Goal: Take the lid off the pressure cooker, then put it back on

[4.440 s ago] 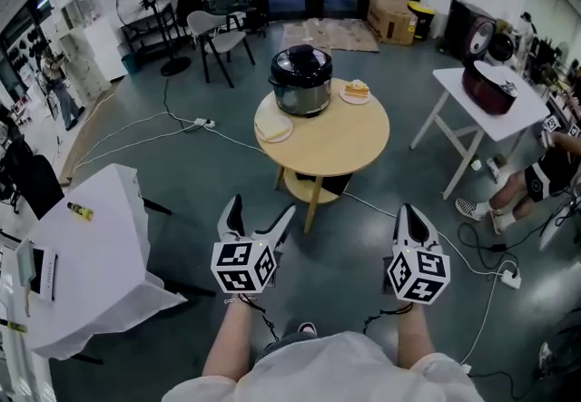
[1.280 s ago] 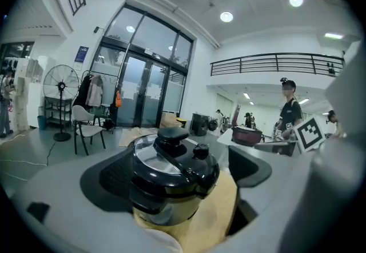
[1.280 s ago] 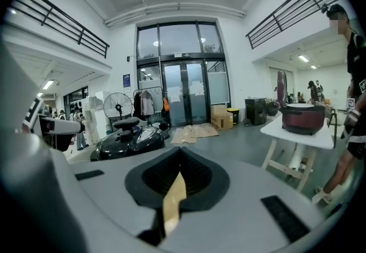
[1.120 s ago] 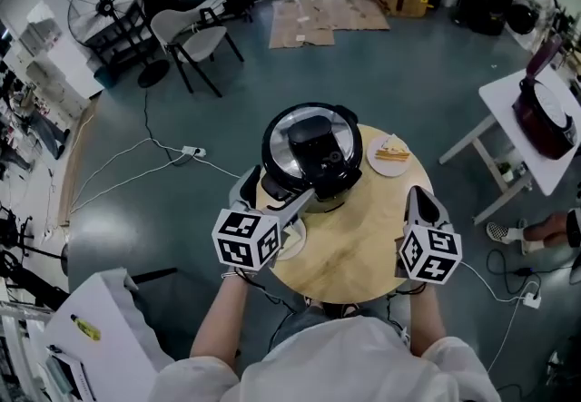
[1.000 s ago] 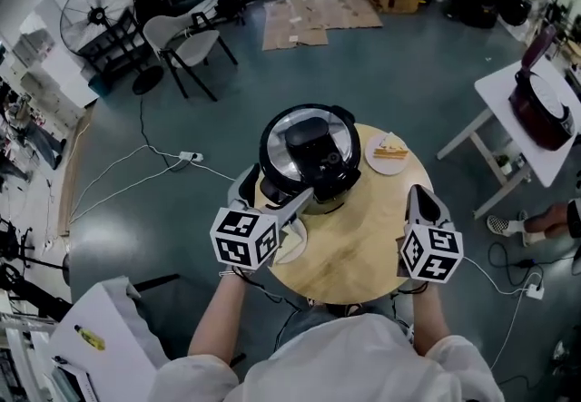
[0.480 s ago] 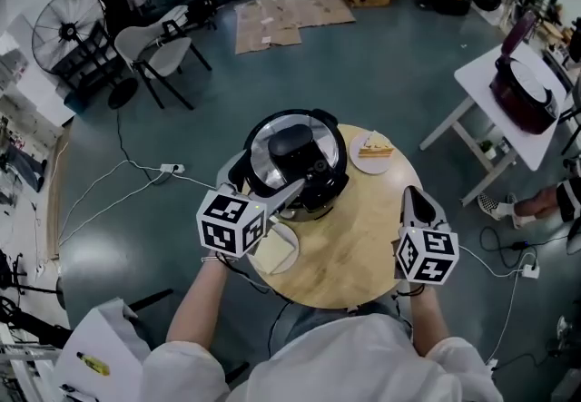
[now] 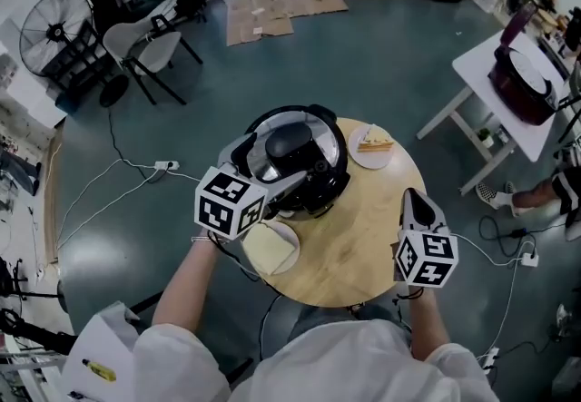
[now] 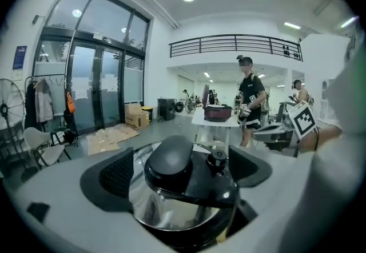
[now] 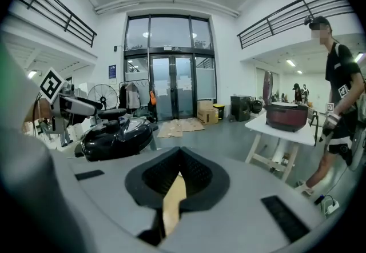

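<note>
The black pressure cooker (image 7: 292,164) stands at the back left of a round wooden table (image 7: 359,246). Its steel lid (image 8: 171,195) with a black knob handle (image 8: 170,159) sits on the pot. My left gripper (image 7: 277,164) is open, one jaw on each side of that handle, apart from it; in the left gripper view the gripper (image 8: 183,169) frames the handle. My right gripper (image 7: 416,205) hovers over the table's right edge, shut and holding nothing. From the right gripper view, that gripper (image 9: 178,175) shows only table wood in a thin slit, and the cooker (image 9: 117,135) lies to the left.
A plate with a cake slice (image 7: 372,144) lies right of the cooker, a white plate (image 7: 270,248) in front of it. A white side table with a red pot (image 7: 519,73) stands at right, a seated person (image 7: 545,196) near it. Chair (image 7: 145,44), fan (image 7: 50,24) and floor cables lie left.
The person has walked up to the table. My left gripper has moved forward over the cooker until its jaws straddle the lid handle. The right gripper has stayed low over the table edge.
</note>
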`<state>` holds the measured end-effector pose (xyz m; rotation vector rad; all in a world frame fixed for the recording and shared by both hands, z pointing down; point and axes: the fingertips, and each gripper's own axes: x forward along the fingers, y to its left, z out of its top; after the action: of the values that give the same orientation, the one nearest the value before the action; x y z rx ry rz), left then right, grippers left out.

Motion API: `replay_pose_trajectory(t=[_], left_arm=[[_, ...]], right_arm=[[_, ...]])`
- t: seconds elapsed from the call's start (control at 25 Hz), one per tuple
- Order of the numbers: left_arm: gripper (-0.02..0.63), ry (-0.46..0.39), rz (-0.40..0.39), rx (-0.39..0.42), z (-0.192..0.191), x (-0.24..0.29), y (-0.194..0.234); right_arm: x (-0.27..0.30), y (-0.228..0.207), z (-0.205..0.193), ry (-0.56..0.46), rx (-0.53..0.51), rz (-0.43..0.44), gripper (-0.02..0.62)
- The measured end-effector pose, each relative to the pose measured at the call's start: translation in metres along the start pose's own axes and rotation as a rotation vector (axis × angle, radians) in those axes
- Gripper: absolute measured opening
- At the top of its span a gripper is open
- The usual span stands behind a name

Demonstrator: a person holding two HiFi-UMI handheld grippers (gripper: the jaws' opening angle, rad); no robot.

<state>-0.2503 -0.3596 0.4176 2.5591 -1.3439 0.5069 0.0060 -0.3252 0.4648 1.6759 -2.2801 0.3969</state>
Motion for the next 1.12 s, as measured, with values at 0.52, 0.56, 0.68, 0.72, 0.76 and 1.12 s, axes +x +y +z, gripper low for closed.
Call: replay_pose_trajectory(t=[0.52,0.56,0.68,0.72,0.76,1.12], left_arm=[[0.514,0.105,-0.085,0.105,-0.007,0.034,0.008],[0.514,0.117,-0.098,0.112,-0.009,0.037,0.007],[0.5,0.134,-0.128,0.107,-0.011,0.043,0.008],[0.488,0.136,-0.135,0.1,-0.011,0.044,0.009],[0.476,0.139,-0.142,0.095,-0.011,0.045,0.009],[0.381,0.165,-0.16,0.099,-0.016,0.054,0.01]], right_arm=[[-0.012,-0.012,-0.03,0.051,0.032,-0.05,0.002],[-0.013,-0.013,-0.031,0.053,0.033,-0.054,0.002],[-0.017,-0.016,-0.034,0.056,0.035,-0.062,0.002],[-0.018,-0.016,-0.036,0.058,0.035,-0.065,0.002],[-0.018,-0.017,-0.037,0.061,0.036,-0.068,0.002],[-0.018,-0.026,-0.049,0.085,0.051,-0.082,0.002]])
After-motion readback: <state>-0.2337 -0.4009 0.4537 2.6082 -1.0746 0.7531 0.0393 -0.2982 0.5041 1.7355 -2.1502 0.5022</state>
